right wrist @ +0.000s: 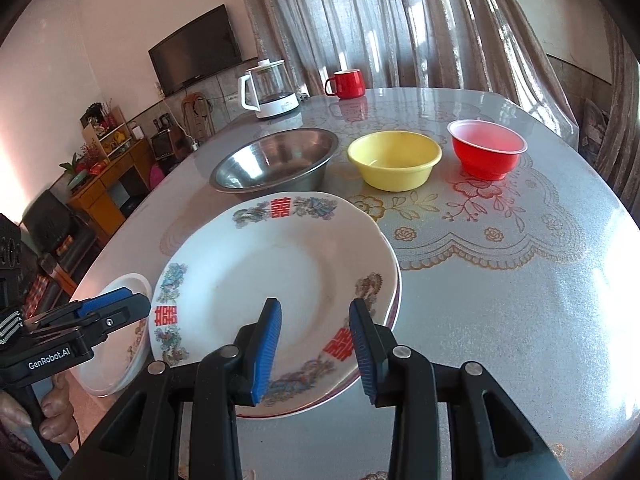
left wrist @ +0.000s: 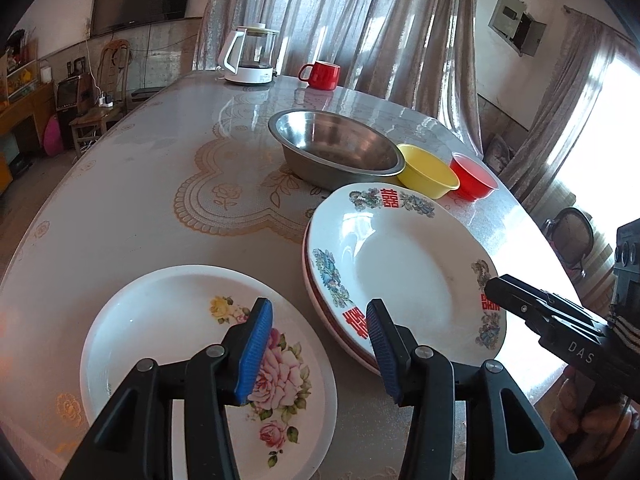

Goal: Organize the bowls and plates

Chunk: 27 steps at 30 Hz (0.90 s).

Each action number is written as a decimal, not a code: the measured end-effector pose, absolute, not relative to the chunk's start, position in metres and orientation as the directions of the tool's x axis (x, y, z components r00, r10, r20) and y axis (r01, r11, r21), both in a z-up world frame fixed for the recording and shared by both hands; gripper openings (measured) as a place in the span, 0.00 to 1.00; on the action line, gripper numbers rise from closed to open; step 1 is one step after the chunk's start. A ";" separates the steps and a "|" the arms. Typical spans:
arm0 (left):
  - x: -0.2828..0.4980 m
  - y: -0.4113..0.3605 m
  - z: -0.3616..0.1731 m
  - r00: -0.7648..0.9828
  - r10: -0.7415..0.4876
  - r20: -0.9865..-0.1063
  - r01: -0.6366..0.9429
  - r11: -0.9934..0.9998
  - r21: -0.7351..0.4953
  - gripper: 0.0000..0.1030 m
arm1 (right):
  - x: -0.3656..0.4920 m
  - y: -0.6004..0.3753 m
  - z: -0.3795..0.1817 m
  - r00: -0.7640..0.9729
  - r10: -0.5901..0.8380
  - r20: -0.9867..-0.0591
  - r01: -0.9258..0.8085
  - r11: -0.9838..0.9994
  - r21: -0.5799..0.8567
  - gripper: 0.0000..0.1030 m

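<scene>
Under the top plate [right wrist: 280, 272], only a red-edged rim [left wrist: 320, 304] of another. Rose plate [left wrist: 168, 328] partly behind blue pads [left wrist: 256, 352]. Shelf clutter [right wrist: 100, 136] too small to tell.

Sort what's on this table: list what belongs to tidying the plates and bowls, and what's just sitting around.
Belongs to the job: rose plate, dragon-pattern plate stack, steel bowl, yellow bowl, red bowl.

Just sitting around: glass kettle, red mug.

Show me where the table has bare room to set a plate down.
Widest bare stretch: right of the plate stack, nearer than the red bowl. Another lies left of the steel bowl, beyond the rose plate. Crowded: the bowl row with the yellow bowl in the middle.
</scene>
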State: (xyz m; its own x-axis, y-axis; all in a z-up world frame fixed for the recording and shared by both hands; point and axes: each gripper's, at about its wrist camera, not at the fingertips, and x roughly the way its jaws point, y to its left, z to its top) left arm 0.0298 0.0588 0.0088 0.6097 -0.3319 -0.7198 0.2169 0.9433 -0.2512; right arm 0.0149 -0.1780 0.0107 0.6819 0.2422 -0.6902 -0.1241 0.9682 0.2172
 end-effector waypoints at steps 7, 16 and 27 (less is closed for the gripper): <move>0.031 0.088 0.006 0.622 -0.305 -0.721 0.142 0.950 -0.279 0.48 | 0.010 -0.159 0.014 0.631 0.413 -0.657 -0.267 0.910 0.316 0.34; 0.028 0.139 0.010 0.668 -0.239 -0.705 0.032 0.956 -0.293 0.48 | 0.005 -0.104 0.008 0.472 0.600 -0.646 -0.447 0.795 0.411 0.34; 0.011 0.191 -0.007 0.672 -0.164 -0.722 -0.054 0.962 -0.268 0.48 | 0.000 -0.045 -0.015 0.312 0.641 -0.702 -0.526 0.731 0.434 0.34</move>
